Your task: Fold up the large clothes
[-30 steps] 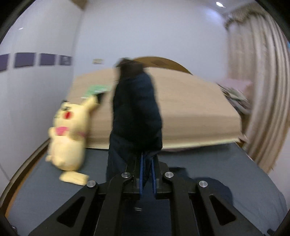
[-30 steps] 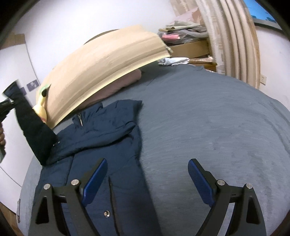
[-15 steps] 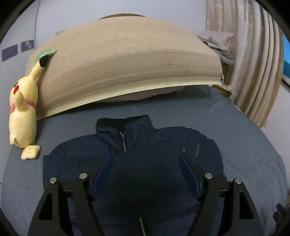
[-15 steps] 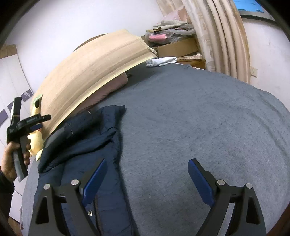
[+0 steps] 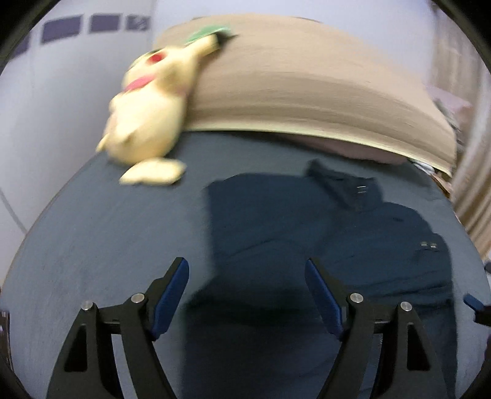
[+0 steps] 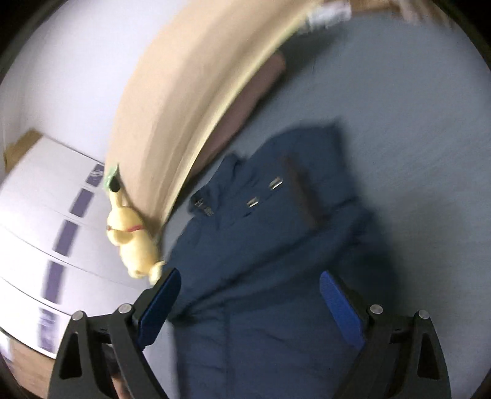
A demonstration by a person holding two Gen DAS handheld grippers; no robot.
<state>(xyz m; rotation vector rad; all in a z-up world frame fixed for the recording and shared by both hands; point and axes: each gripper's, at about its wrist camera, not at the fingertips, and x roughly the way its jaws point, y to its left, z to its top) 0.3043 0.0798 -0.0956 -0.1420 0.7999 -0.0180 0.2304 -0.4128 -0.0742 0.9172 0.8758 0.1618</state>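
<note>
Both the left gripper (image 5: 245, 294) and right gripper (image 6: 248, 304) hung spread, empty, above the jacket (image 6: 276, 245); sleeves looked folded in; next probably gripping the hem below.

I can read no text, label, brand or number in either wrist view. Both are smeared by motion blur. The row of dark purple panels (image 5: 89, 26) on the white wall carries faint pale marks, but I cannot make out any letters on them. The dark blue jacket (image 6: 270, 245) shows small metal pieces near its collar and chest, and I see no lettering on them that I can read. The yellow plush toy (image 5: 150, 107) has a green tag-like piece (image 5: 208, 30) at its ear, too blurred for me to tell whether anything is printed there.
</note>
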